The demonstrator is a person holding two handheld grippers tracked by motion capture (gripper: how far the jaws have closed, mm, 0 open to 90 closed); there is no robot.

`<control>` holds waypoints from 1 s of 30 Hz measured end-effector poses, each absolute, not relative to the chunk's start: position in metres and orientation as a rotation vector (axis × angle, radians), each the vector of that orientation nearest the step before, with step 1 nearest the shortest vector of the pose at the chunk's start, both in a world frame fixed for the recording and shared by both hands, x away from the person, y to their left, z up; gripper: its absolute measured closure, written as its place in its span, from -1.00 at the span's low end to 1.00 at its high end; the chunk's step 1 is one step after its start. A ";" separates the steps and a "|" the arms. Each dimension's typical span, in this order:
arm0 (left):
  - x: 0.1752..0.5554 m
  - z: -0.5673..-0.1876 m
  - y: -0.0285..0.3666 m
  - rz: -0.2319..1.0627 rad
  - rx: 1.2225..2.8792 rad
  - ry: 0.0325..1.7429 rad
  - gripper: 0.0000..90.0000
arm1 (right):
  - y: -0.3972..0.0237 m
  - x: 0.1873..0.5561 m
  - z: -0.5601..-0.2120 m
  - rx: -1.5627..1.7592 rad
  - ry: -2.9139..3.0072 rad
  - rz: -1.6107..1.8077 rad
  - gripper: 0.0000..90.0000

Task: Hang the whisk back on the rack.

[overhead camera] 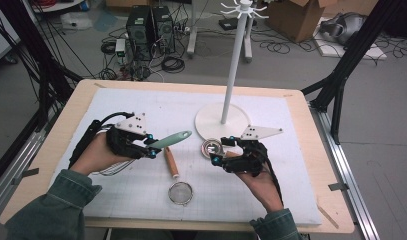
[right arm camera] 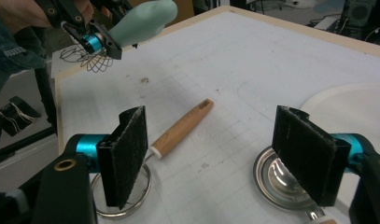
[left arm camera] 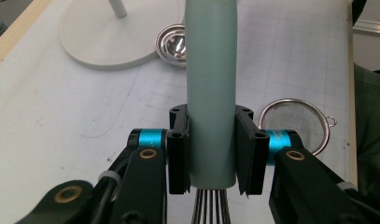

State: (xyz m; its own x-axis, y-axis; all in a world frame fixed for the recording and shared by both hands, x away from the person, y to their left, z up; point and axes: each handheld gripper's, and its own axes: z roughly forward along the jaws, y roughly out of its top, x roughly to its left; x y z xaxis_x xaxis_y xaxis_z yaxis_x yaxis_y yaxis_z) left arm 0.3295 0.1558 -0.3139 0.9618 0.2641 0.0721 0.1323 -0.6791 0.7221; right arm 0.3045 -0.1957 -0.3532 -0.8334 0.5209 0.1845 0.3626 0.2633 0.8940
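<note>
My left gripper (overhead camera: 152, 148) is shut on the pale green handle of a whisk (overhead camera: 172, 139), held above the white mat. In the left gripper view both pads press on the whisk handle (left arm camera: 211, 93), and the wires run back below the jaws. My right gripper (right arm camera: 220, 158) is open, its pads far apart with nothing between them. It hovers over a wooden-handled strainer (right arm camera: 180, 128) and a small steel cup (right arm camera: 276, 179). From above, the right gripper (overhead camera: 222, 149) sits just right of the steel cup (overhead camera: 211, 148). The strainer (overhead camera: 181, 192) lies between the two hands.
A white stand with hooks on top rises from a round base (overhead camera: 241, 131) at the mat's far middle, just behind the right gripper. The white mat (overhead camera: 156, 107) covers a wooden table (overhead camera: 81, 90). Boxes, cables and computers lie on the floor beyond.
</note>
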 end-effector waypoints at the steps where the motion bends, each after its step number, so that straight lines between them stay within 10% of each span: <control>1: 0.330 -0.313 0.154 0.213 2.324 0.275 0.54 | -0.194 0.305 -0.352 0.837 2.376 1.621 -0.42; 30: 0.329 -0.302 0.125 0.194 2.302 0.215 0.54 | -0.171 0.306 -0.331 0.789 2.420 1.682 -0.35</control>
